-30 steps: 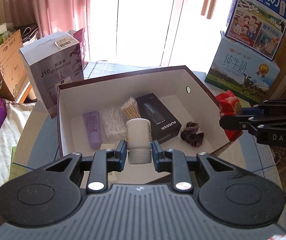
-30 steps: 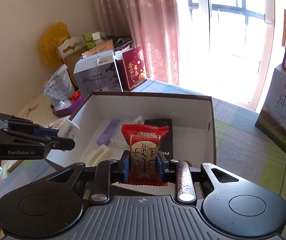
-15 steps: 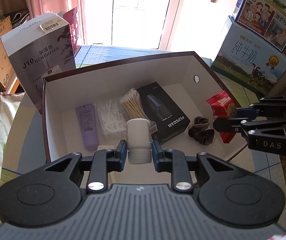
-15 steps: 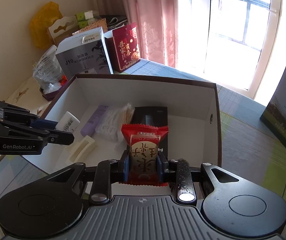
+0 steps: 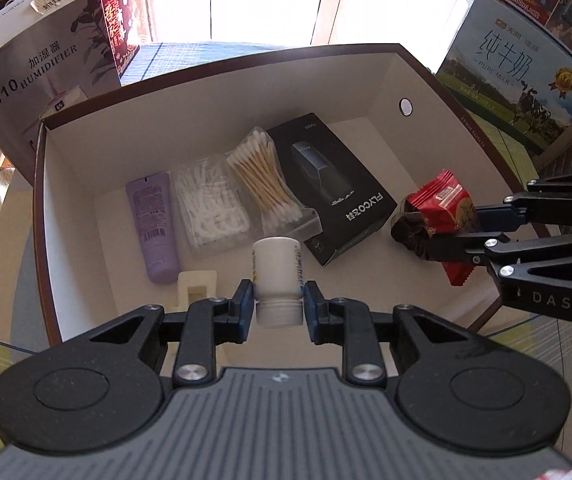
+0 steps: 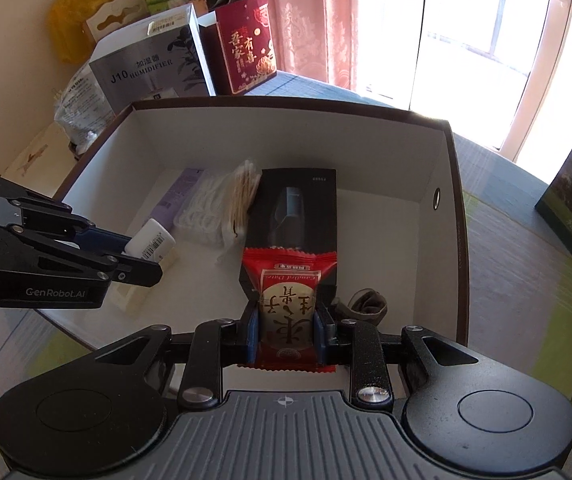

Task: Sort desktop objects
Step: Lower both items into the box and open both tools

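White bottle (image 5: 277, 276) clamped in the left claw (image 5: 277, 307), red snack packet (image 6: 288, 308) in the right claw (image 6: 288, 332).
Both hang over the open box (image 5: 221, 92), above its black carton (image 5: 336, 188), cotton swabs (image 5: 263, 178) and purple tube (image 5: 153, 224).

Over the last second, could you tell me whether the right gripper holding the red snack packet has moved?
Yes. The right gripper with the red snack packet has moved in over the brown-rimmed white box, from beyond its right wall to above the dark hair tie.
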A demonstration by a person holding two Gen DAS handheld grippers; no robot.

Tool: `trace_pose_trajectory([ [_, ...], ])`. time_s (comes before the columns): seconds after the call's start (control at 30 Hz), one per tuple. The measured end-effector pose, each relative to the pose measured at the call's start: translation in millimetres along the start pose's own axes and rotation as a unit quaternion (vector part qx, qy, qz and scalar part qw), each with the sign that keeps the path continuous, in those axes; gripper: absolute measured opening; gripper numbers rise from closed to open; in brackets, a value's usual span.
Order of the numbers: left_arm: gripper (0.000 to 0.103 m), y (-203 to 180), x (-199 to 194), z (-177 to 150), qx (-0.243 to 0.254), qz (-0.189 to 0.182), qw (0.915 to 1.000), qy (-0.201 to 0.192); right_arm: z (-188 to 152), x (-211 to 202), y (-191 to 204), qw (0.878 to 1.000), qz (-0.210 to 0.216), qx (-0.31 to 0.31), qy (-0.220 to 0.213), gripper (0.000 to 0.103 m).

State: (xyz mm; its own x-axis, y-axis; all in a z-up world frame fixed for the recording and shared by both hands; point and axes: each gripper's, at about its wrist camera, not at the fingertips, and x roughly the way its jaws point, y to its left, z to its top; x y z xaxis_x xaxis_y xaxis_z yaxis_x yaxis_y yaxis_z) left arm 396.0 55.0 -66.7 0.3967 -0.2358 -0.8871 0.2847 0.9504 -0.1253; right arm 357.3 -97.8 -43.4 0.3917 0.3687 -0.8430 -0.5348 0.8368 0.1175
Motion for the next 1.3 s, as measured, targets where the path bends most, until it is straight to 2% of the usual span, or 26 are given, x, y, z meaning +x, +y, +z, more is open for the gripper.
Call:
trace_pose_trajectory([
  [0.37, 0.022, 4, 33, 4, -0.007, -0.009, 0.9986, 0.051, 1, 20, -2, 0.999, 0.006, 0.011, 0.035, 0.024],
  [0.5, 0.022, 6, 38, 5, -0.013, -0.014, 0.9981, 0.058, 2, 28, -2, 0.999, 0.006, 0.011, 0.049, 0.024],
  [0.57, 0.025, 6, 39, 5, -0.015, -0.015, 0.9981, 0.058, 2, 32, -3, 0.998, 0.008, 0.013, 0.053, 0.024],
  [0.63, 0.035, 6, 38, 5, -0.014, -0.017, 0.9983, 0.054, 3, 32, -3, 0.999, 0.009, 0.011, 0.049, 0.024],
  [0.7, 0.037, 6, 36, 5, -0.014, -0.014, 0.9986, 0.049, 2, 32, -3, 0.999, 0.011, 0.011, 0.046, 0.025],
  [0.83, 0.044, 7, 31, 5, -0.017, -0.012, 0.999, 0.04, 1, 28, -5, 0.999, 0.014, 0.013, 0.032, 0.043],
  [0.97, 0.052, 5, 24, 4, -0.011, 0.002, 0.9995, 0.03, 0, 22, -5, 1.0, 0.011, 0.015, 0.02, 0.05],
  [1.03, 0.059, 4, 18, 2, -0.008, 0.007, 0.9997, 0.023, -1, 17, -6, 1.0, 0.014, 0.018, 0.014, 0.055],
  [1.13, 0.074, 1, 8, 0, -0.003, 0.022, 0.9997, 0.008, -3, 7, -5, 1.0, 0.017, 0.021, -0.001, 0.068],
  [1.3, 0.082, -4, -14, -4, 0.002, 0.042, 0.999, -0.019, -8, -12, 0, 0.999, 0.015, 0.023, -0.036, 0.087],
])
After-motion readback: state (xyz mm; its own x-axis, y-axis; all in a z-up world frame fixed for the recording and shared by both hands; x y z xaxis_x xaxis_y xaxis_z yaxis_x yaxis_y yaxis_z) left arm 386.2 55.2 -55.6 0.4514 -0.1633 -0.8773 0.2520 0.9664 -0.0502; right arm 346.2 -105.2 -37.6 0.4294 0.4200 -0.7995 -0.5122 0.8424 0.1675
